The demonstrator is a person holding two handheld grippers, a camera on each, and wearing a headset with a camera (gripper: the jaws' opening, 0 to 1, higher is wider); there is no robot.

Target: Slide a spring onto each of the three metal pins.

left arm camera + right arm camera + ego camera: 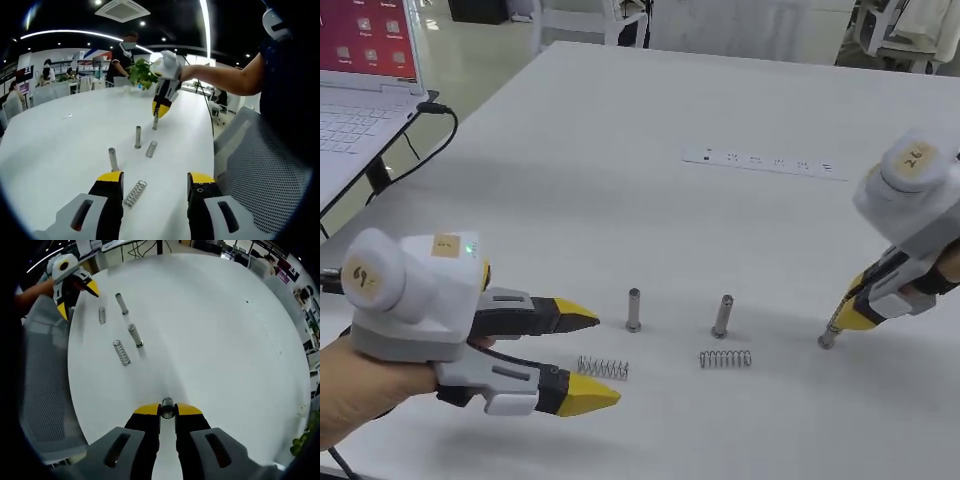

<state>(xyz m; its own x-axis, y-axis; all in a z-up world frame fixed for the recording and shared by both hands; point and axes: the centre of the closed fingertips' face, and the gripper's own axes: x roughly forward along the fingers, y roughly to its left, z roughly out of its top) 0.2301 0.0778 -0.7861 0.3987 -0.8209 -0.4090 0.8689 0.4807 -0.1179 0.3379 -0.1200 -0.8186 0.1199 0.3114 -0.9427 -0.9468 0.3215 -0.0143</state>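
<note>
Two bare metal pins [634, 310] [722, 316] stand upright on the white table [620, 180]. One spring [603, 368] lies just ahead of my open left gripper [590, 358], between the lines of its yellow tips. A second spring [725, 358] lies in front of the middle pin. At the right, my right gripper [842, 320] is shut on a third spring [828, 338] held upright against the table. Whether a pin is inside it is hidden. The right gripper view shows that spring [167, 408] end-on between the jaws. The left gripper view shows the near spring [135, 193] and near pin [113, 159].
A laptop [360, 80] with a black cable sits at the far left edge. A white power strip [765, 162] lies behind the pins. A mesh chair [260, 165] stands by the table's near edge. People stand in the background [122, 60].
</note>
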